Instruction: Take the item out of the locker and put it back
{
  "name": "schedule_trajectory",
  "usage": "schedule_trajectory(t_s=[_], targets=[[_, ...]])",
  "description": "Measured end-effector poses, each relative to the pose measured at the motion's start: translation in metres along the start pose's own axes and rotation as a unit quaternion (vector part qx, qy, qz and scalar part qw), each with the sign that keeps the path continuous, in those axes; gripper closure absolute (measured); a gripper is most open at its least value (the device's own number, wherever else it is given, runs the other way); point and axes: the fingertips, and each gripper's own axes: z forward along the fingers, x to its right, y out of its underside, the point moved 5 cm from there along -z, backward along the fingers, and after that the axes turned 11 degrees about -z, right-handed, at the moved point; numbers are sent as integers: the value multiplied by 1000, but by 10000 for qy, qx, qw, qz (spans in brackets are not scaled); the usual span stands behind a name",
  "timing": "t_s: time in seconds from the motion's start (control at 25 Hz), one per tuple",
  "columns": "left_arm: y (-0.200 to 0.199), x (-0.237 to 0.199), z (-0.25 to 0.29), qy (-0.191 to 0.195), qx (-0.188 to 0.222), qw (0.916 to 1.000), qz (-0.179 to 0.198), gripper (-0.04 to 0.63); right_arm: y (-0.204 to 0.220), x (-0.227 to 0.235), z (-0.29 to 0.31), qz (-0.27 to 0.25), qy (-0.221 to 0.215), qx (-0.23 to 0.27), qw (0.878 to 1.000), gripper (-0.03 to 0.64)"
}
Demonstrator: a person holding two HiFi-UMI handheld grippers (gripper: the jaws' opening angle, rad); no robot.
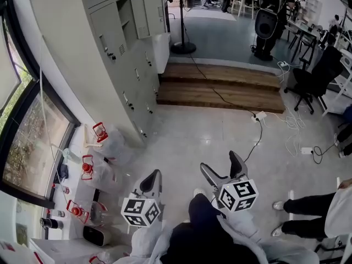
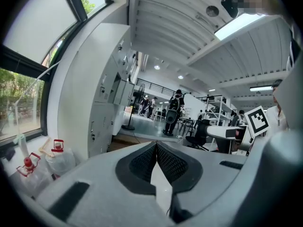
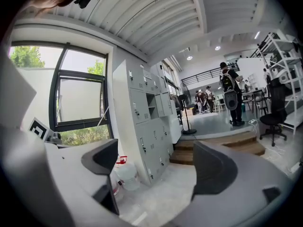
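A bank of grey lockers stands along the left wall, and one upper compartment has its door swung open. What is inside it is too small to tell. Both grippers hover low over the floor, well short of the lockers. My left gripper is shut, its ribbed pads pressed together with nothing between them. My right gripper is open and empty, pointing at the lockers through the wide gap between its jaws. The open compartment shows there at mid height.
Water jugs with red caps sit by the locker base under the window. Wooden steps rise beyond. A fan stand, floor cables and an office chair lie ahead; a person's legs stand at right.
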Motion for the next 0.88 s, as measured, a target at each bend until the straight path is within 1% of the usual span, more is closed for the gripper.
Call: schedule_trajectory(t_s=[0.16, 0.36, 0.56, 0.76, 0.88], targets=[[-22, -13, 36, -163, 82, 9998, 17, 587, -14, 14, 48, -252, -454, 44, 9986, 141], [-51, -26, 89, -272, 198, 9994, 103, 588, -29, 42, 107, -355, -799, 134, 9961, 141], [-70, -33, 141, -353, 258, 9990, 127, 588, -35, 76, 156, -378, -955, 128, 9946, 141], [-82, -39, 185, -451, 329, 9984, 73, 586, -37, 109, 197, -402, -1053, 85, 9936, 141], [-89, -40, 209, -529, 410, 9977, 50, 588, -40, 126, 216, -441, -1197, 71, 9918, 141]])
